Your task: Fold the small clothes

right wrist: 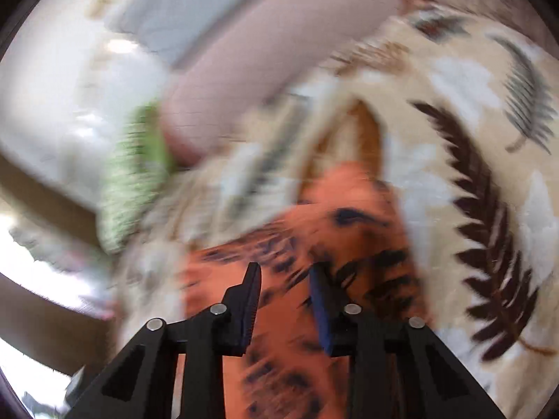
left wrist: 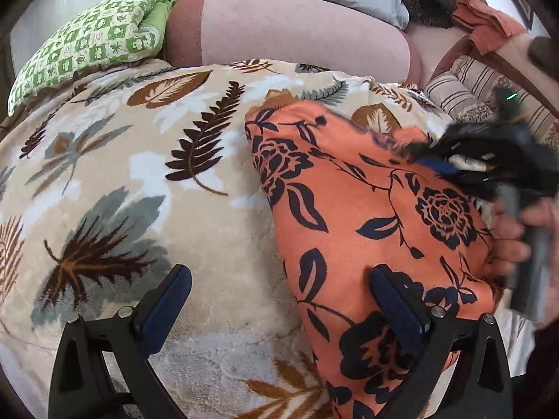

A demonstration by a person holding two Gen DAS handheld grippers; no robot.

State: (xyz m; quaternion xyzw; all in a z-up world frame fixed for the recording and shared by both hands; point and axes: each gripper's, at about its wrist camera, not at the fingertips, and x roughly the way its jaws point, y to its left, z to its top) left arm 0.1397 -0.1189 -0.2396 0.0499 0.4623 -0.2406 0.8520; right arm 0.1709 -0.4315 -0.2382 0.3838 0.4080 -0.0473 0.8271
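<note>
The orange floral garment [left wrist: 367, 216] lies flat on the leaf-print blanket [left wrist: 139, 160] that covers the bed, and its long axis runs from the near edge up and away, slightly leftward, toward the pink bolster [left wrist: 300, 35]. The left hand-held gripper [left wrist: 279, 300] hovers low at the near end, jaws spread wide and holding nothing; one finger sits over bare blanket, the other over the cloth, so the garment's left edge runs right up between them. That is the relation that matters, I judge: the hem lies just ahead and a touch to the right of this tool.

Over on the far right side of the cloth, the right hand-held gripper [left wrist: 489, 160] comes through as a dark blur above the fabric. Its own camera is smeared with motion, yet the fingers show a clear gap with orange cloth visible beyond it, so its jaws stand parted, gripping nothing that I can make out [right wrist: 284, 300].

Both tools are close to the garment; the left looks better lined up on an edge. A green checked cushion [left wrist: 91, 38] rests well clear at the far left
</note>
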